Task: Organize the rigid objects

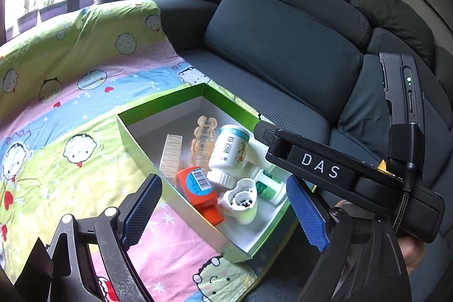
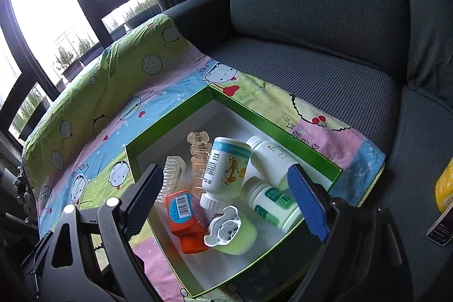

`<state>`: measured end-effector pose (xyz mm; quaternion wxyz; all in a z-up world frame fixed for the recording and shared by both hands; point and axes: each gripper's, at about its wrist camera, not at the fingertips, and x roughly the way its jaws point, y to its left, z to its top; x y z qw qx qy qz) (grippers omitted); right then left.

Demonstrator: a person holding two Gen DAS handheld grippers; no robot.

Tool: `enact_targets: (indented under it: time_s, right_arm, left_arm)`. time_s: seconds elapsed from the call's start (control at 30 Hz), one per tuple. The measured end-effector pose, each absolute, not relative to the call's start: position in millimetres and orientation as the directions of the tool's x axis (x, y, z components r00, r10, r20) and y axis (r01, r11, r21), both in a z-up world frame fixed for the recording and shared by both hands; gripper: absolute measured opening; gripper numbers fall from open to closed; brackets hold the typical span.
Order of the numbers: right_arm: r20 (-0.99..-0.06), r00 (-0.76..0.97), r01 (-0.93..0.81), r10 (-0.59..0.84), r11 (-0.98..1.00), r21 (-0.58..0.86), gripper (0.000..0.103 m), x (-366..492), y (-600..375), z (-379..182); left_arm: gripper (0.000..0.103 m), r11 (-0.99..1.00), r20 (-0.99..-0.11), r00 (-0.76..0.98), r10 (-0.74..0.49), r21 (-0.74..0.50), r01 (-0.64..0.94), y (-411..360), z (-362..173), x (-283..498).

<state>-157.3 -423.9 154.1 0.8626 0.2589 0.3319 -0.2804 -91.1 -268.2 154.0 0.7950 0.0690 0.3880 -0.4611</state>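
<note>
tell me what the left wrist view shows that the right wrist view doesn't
Only the left wrist view shows the other gripper, marked DAS, reaching over the box. Only the right wrist view shows a yellow item and a dark card on the sofa seat. Both show the green box holding bottles, hair clips and an orange pack, on a cartoon sheet.

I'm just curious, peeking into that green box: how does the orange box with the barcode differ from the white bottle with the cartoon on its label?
The orange box is flat-sided and bright orange, with a barcode sticker on its upper face; the white bottle is round, white, with a teal-topped printed label. The orange box lies nearer the grippers; the white bottle lies farther back, its cap toward the camera. Both lie on their sides inside the green box.
</note>
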Motion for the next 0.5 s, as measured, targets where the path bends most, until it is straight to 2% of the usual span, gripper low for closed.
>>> enact_targets:
  time_s: [0.17, 0.5]
  right_arm:
    - [-0.695, 0.632, 0.655, -0.342, 0.715, 0.244, 0.099, -164, -418, 163]
    - [-0.658, 0.641, 0.665, -0.395, 0.714, 0.219, 0.102, -179, -410, 178]
  left_arm:
    - [0.095, 0.579, -0.682, 0.290, -0.671, -0.238, 0.780, -264, 156, -92]
    - [0.095, 0.595, -0.694, 0.305, -0.652, -0.219, 0.773, -258, 156, -95]
